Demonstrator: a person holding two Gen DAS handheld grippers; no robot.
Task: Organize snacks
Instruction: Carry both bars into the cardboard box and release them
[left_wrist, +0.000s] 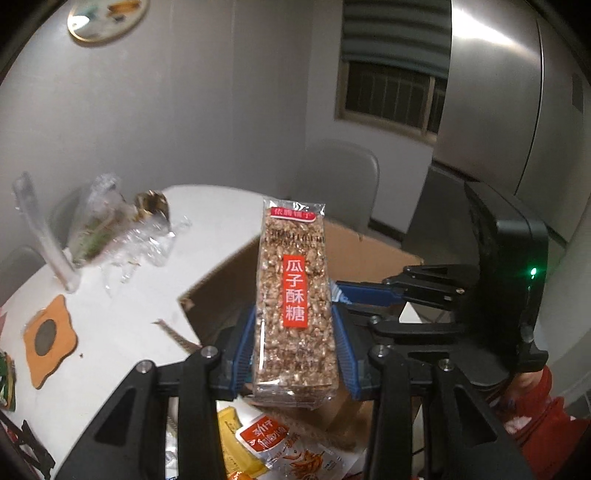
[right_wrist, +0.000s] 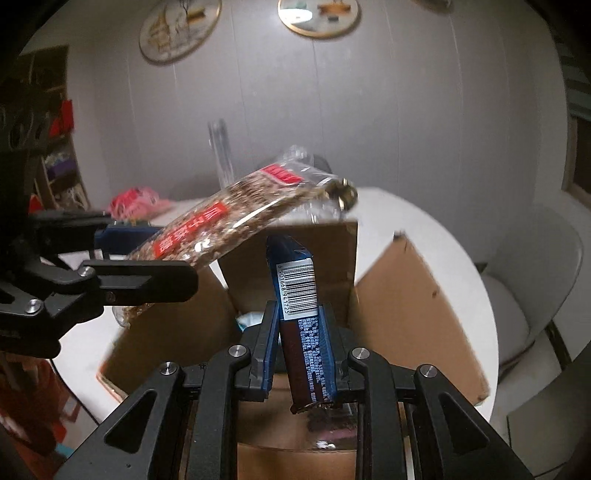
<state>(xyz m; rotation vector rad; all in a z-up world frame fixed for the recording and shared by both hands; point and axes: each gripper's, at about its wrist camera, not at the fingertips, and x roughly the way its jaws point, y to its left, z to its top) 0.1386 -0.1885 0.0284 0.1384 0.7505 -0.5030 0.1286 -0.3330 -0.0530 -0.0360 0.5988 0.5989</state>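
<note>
1. Left wrist view: the left gripper is clamped on a clear-wrapped seed brittle bar with a red label, its blue pads pressing both long sides of the bar near its lower half. The bar stands upright in the centre of the frame, above an open cardboard box.
2. Same view, right of centre: the right gripper reaches in from the right edge, and its blue finger ends just beside the bar. At the bottom of the frame lie a yellow packet and a white and orange snack pouch, under the bar.
3. Same view, left side: a white round table carries an orange coaster, crumpled clear plastic wrap and a tall clear tube.
4. Right wrist view: the right gripper is closed on a blue and brown snack bar with a white barcode, held upright in the lower centre, over the cardboard box, whose flaps stand open.
5. Same view, left of centre: the left gripper enters from the left edge and holds the seed brittle bar tilted, its far end rising toward the upper right. That bar sits above the box's left flap, close to the top of the blue bar; whether they touch I cannot tell.
</note>
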